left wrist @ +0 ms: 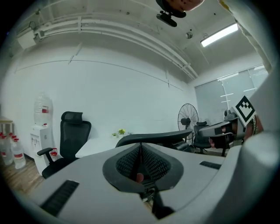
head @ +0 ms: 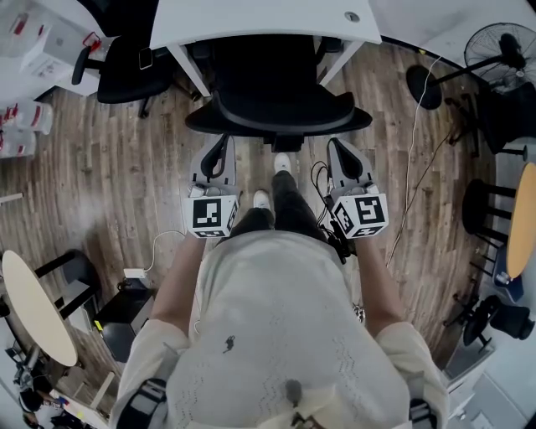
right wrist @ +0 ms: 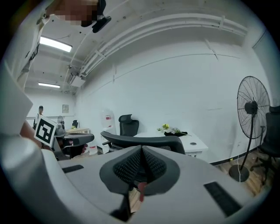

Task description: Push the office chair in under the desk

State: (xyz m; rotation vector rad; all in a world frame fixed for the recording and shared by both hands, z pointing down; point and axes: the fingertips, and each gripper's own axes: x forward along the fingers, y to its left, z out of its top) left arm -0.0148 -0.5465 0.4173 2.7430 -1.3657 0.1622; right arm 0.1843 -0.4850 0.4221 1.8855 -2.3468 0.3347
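The black office chair [head: 276, 100] stands with its seat under the white desk [head: 251, 21], and its curved backrest faces me. My left gripper [head: 219, 149] and right gripper [head: 337, 151] hover side by side just behind the backrest, apart from it. Both are shut with nothing between the pads. In the left gripper view the left gripper [left wrist: 141, 151] has its jaws pressed together, and the backrest's top edge [left wrist: 157, 136] lies beyond them. The right gripper view shows the right gripper [right wrist: 142, 156] shut in the same way, with the backrest [right wrist: 140, 141] and desk [right wrist: 192, 142] ahead.
A second black chair [head: 126, 67] stands at the desk's left. A floor fan [head: 494, 50] and other chairs crowd the right side. A cable [head: 414, 159] runs across the wooden floor. A round table [head: 38, 306] sits at the lower left. My feet [head: 283, 163] are behind the chair.
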